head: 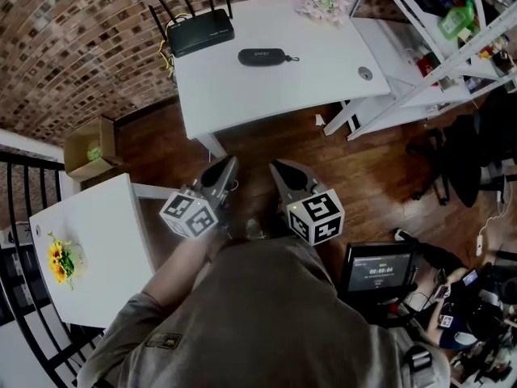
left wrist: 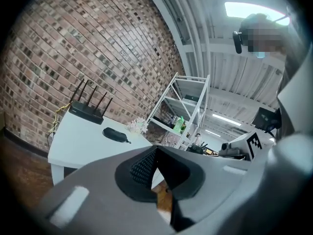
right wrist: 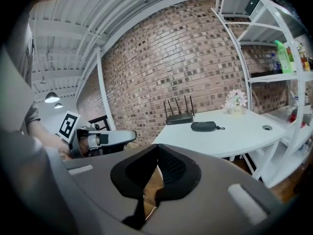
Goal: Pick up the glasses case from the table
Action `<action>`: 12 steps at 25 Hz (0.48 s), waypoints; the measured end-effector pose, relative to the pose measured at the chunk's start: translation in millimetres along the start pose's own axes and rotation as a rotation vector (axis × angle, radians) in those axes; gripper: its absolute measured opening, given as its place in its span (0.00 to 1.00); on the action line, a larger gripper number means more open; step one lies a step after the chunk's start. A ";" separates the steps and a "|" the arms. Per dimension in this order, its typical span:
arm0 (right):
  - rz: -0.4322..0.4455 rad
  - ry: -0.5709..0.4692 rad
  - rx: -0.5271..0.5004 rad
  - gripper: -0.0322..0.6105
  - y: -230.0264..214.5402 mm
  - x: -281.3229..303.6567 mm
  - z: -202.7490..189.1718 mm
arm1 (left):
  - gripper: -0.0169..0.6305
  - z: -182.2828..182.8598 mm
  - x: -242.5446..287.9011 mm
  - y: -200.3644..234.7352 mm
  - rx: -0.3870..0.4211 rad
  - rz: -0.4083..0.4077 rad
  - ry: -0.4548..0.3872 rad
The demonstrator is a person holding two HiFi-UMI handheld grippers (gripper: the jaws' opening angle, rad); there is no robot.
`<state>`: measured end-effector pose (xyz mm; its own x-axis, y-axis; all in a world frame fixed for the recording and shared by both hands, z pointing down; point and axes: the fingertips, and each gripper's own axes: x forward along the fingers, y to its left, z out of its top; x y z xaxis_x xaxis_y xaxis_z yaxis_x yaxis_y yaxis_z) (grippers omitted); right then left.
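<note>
Head view: glasses case (head: 262, 56) lay upper centre of frame on white table (head: 242, 95), just right of router (head: 199, 31), well apart from both grippers. Left gripper (head: 229, 165) and right gripper (head: 279, 168) were mid-frame over wood floor (head: 388, 176), jaws pressed together, empty. Only bare tabletop and table's near edge lay between them and case. Flower bunch (head: 325, 2) top right of table, small disc (head: 365, 73) at right edge. Shelf rack (head: 420, 79) upper right.

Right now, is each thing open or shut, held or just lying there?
glasses case: closed, lying on the white table, untouched.
left gripper: jaws shut, empty.
right gripper: jaws shut, empty.
cardboard box: flaps open.
router: antennas up.
screen: lit.
</note>
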<state>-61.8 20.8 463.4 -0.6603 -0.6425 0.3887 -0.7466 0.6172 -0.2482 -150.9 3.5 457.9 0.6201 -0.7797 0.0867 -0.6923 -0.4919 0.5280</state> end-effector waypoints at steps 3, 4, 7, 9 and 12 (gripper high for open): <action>0.010 -0.008 -0.002 0.07 -16.6 22.6 11.7 | 0.03 9.4 20.5 19.6 0.012 0.014 0.003; 0.014 -0.010 -0.003 0.07 -23.8 31.2 16.2 | 0.03 13.4 28.9 26.7 0.015 0.021 0.003; 0.034 -0.008 -0.001 0.07 -49.9 59.1 31.9 | 0.03 27.2 59.8 49.2 0.031 0.038 -0.003; 0.050 0.000 0.000 0.07 -70.1 76.4 43.3 | 0.03 35.1 84.0 61.3 0.044 0.051 0.008; 0.071 0.012 0.001 0.07 -102.7 99.7 61.0 | 0.03 45.5 123.2 79.2 0.074 0.073 0.036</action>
<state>-55.9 -134.4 473.4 -0.7107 -0.5917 0.3805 -0.6980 0.6608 -0.2761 -146.1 -149.2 472.0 0.5790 -0.8006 0.1541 -0.7606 -0.4624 0.4558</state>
